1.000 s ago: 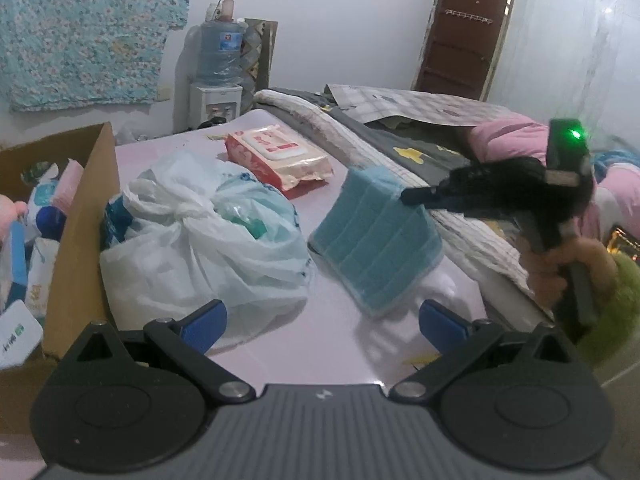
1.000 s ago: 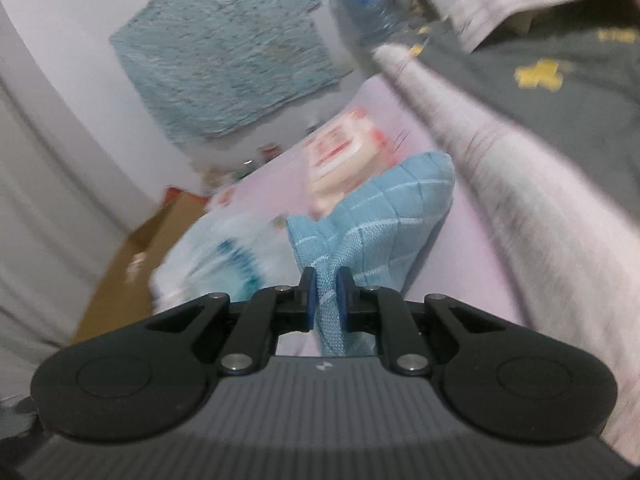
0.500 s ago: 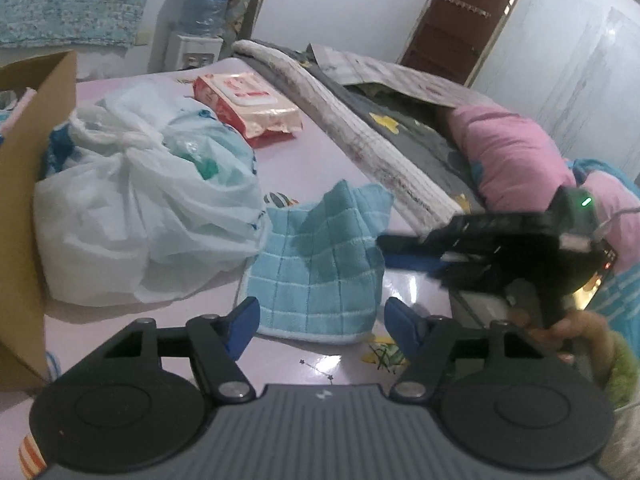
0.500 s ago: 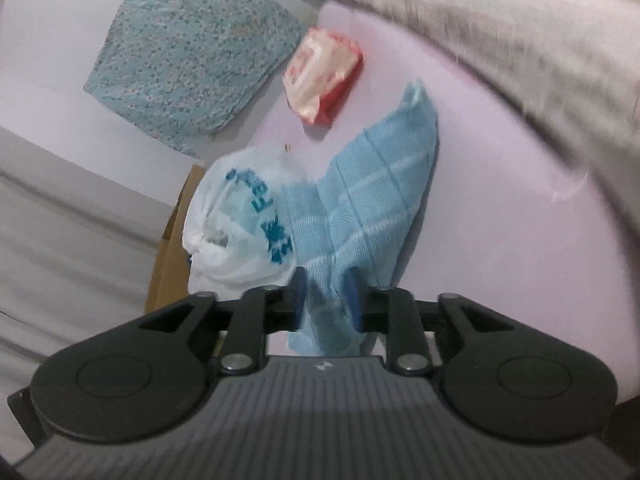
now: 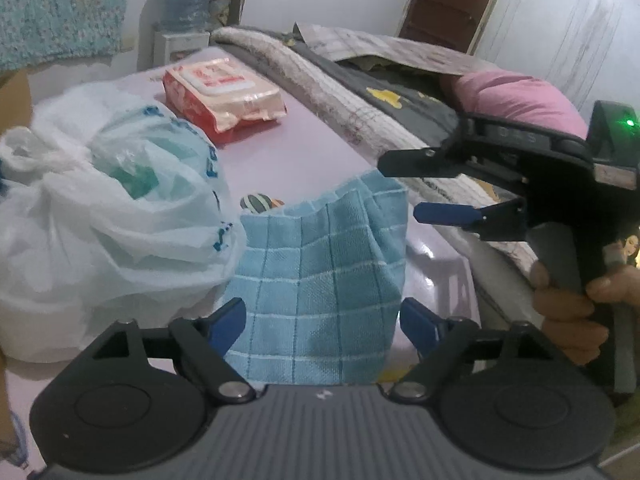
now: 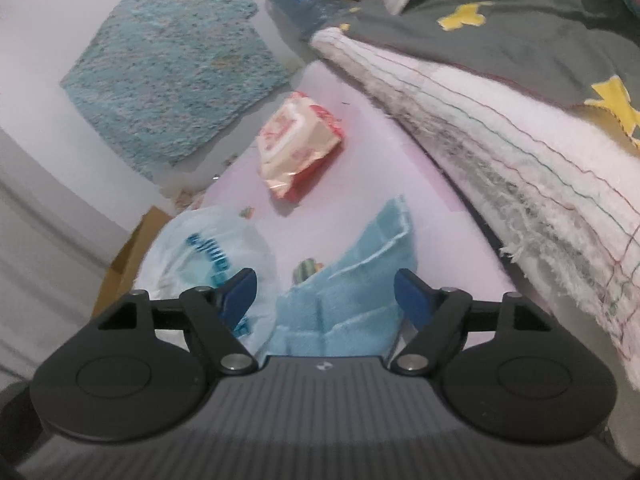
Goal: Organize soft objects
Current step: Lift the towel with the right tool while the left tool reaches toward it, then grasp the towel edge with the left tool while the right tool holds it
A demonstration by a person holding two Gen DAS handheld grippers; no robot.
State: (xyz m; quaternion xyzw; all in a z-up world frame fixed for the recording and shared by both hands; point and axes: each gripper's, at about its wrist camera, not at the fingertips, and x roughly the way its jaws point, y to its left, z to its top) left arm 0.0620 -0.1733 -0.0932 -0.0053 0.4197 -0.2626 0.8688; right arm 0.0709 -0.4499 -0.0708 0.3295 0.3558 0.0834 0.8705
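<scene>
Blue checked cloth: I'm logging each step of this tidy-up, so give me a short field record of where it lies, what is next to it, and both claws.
cloth: blue checked cloth, rumpled on the pink table
left neighbour: white plastic bag, touching the cloth's edge
behind: red wet-wipes pack, apart from the cloth
left claw: jaws opening, astride the cloth's near edge, pads off it
right claw: jaws opening, cloth between them, not pinched
right hand: gripping that tool's handle
</scene>
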